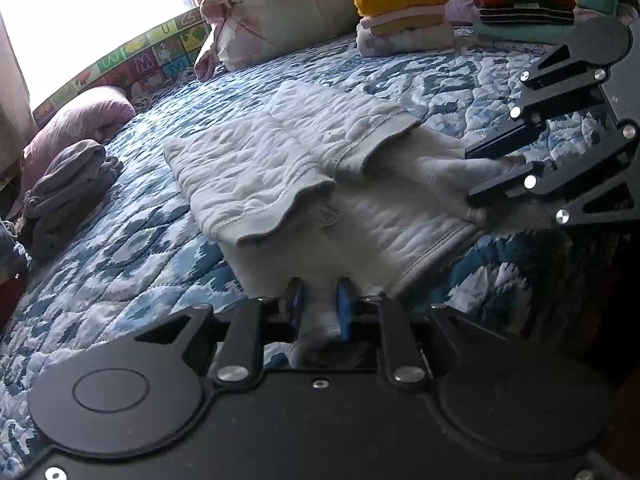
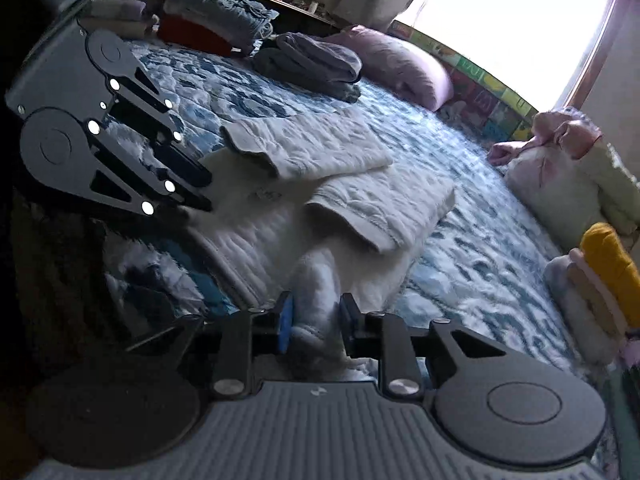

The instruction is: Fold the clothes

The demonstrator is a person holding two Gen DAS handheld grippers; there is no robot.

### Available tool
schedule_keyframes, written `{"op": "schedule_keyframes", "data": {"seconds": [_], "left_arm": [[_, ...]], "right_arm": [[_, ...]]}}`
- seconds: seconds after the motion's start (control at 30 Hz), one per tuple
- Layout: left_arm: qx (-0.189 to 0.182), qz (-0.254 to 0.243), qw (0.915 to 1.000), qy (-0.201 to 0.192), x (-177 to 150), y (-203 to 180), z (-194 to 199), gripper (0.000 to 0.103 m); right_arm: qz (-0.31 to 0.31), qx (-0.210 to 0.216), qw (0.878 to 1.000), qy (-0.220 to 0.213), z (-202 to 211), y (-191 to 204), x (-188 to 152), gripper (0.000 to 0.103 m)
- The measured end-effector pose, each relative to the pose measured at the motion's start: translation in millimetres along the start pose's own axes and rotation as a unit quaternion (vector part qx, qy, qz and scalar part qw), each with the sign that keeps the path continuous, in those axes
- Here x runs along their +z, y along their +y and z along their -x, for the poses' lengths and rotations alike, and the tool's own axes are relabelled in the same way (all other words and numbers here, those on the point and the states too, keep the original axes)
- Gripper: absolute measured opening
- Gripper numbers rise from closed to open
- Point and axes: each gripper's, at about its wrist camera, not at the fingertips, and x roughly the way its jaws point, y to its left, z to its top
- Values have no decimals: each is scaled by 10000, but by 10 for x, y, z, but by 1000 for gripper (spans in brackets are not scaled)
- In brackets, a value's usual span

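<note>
A white quilted garment [image 1: 280, 168] lies on the blue patterned bed quilt [image 1: 120, 260], its two sleeves folded across its body. It also shows in the right wrist view [image 2: 340, 184]. My left gripper [image 1: 320, 312] is shut on the garment's near edge, white cloth pinched between the blue pads. My right gripper [image 2: 316, 320] is shut on another part of the same edge. Each gripper shows in the other's view, the right one [image 1: 476, 176] at the right and the left one [image 2: 204, 192] at the left, both clamped on the cloth.
Folded stacks sit at the far side: a yellow-topped stack [image 1: 404, 12] and a striped stack [image 1: 524, 0]. A grey folded garment [image 1: 68, 184], a pink pillow [image 1: 80, 120] and a pale pillow [image 1: 272, 20] lie around. An alphabet mat [image 1: 132, 60] lines the bed under the window.
</note>
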Motion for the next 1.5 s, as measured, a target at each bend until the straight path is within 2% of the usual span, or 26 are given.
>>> {"op": "schedule_keyframes", "data": {"seconds": [0.03, 0.13, 0.23, 0.3, 0.33, 0.43, 0.5, 0.6, 0.7, 0.83, 0.87, 0.97, 1.03, 1.1, 1.17, 1.2, 1.23, 1.33, 1.4, 1.43, 1.47, 1.5], "left_arm": [[-16, -7, 10000, -2, 3, 6, 9, 15], [-106, 38, 9999, 17, 29, 50, 56, 15], [-238, 119, 9996, -38, 55, 97, 172, 16], [-408, 186, 9989, -134, 68, 135, 279, 16], [-465, 248, 9984, -201, 79, 164, 324, 16], [-581, 597, 9954, -475, 138, 298, 445, 16], [-605, 1016, 9905, -706, 223, 460, 463, 16], [-607, 1253, 9865, -868, 367, 705, 337, 16], [-642, 1344, 9853, -843, 428, 937, 132, 16], [-891, 1549, 9815, -682, 405, 1016, -128, 16], [-943, 1535, 9817, -618, 400, 983, -195, 16], [-936, 1277, 9872, -172, 359, 805, -480, 17], [-786, 1015, 9913, -291, 368, 700, -488, 17], [-872, 1159, 9885, -418, 394, 760, -406, 17], [-901, 1400, 9834, -727, 369, 830, -293, 17], [-928, 1406, 9824, -810, 369, 820, -261, 17], [-960, 1406, 9814, -890, 370, 808, -230, 17], [-1179, 1150, 9820, -924, 402, 680, -219, 20], [-1262, 891, 9844, -848, 415, 567, -235, 26], [-1291, 764, 9854, -806, 421, 511, -245, 27], [-1151, 668, 9885, -717, 422, 464, -296, 27], [-1010, 573, 9912, -628, 423, 418, -346, 27]], "right_arm": [[-11, -2, 10000, -50, 25, 6, 0, 27], [-348, 267, 9980, -461, 174, -40, 16, 47], [-507, 251, 9948, -845, 253, -59, 69, 44], [-676, 339, 9915, -1057, 221, -91, 102, 33], [-762, 373, 9917, -970, 157, -118, 106, 28], [-918, 553, 9937, -337, -88, -193, 65, 30], [-972, 783, 9918, -271, -116, -256, 31, 30], [-1356, 1002, 9832, -699, 42, -459, 65, 29], [-1574, 744, 9782, -1135, 30, -652, 168, 29], [-1608, 559, 9757, -1382, -244, -824, 357, 29], [-1641, 520, 9765, -1299, -329, -848, 370, 29], [-1508, 365, 9872, -366, -701, -833, 299, 29], [-1658, 422, 9841, -472, -681, -861, 252, 29], [-1854, 306, 9796, -707, -544, -885, 274, 32], [-2024, -20, 9747, -950, -397, -865, 246, 48], [-2146, -89, 9727, -879, -395, -871, 213, 48], [-2282, -119, 9708, -728, -422, -885, 172, 47], [-2899, 349, 9552, -484, -479, -957, 61, 36], [-2983, 365, 9528, -421, -495, -948, 44, 34], [-2992, 348, 9525, -445, -489, -937, 33, 26], [-2981, 319, 9528, -478, -473, -924, 31, 17], [-2962, 294, 9533, -506, -462, -926, 41, 15]]}}
